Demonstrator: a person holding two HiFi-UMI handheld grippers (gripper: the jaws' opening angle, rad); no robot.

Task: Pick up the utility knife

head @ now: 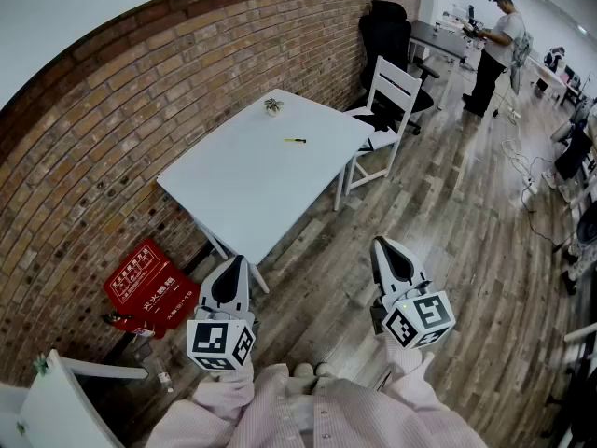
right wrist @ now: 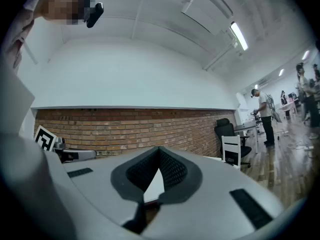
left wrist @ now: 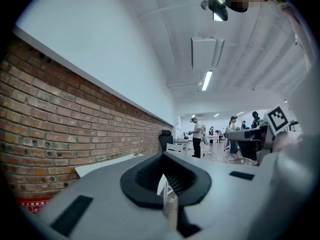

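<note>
Task unstarted: utility knife lies on white table at twelve o'clock, well apart. Left gripper and right gripper both closed, empty (held level over floor).

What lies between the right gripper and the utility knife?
In the head view, only wooden floor and bare table separate right gripper from utility knife.

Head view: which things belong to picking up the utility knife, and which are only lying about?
Job: utility knife, white table, left gripper, right gripper.
Lying about: small plant, white chair, black office chair, red box.
</note>
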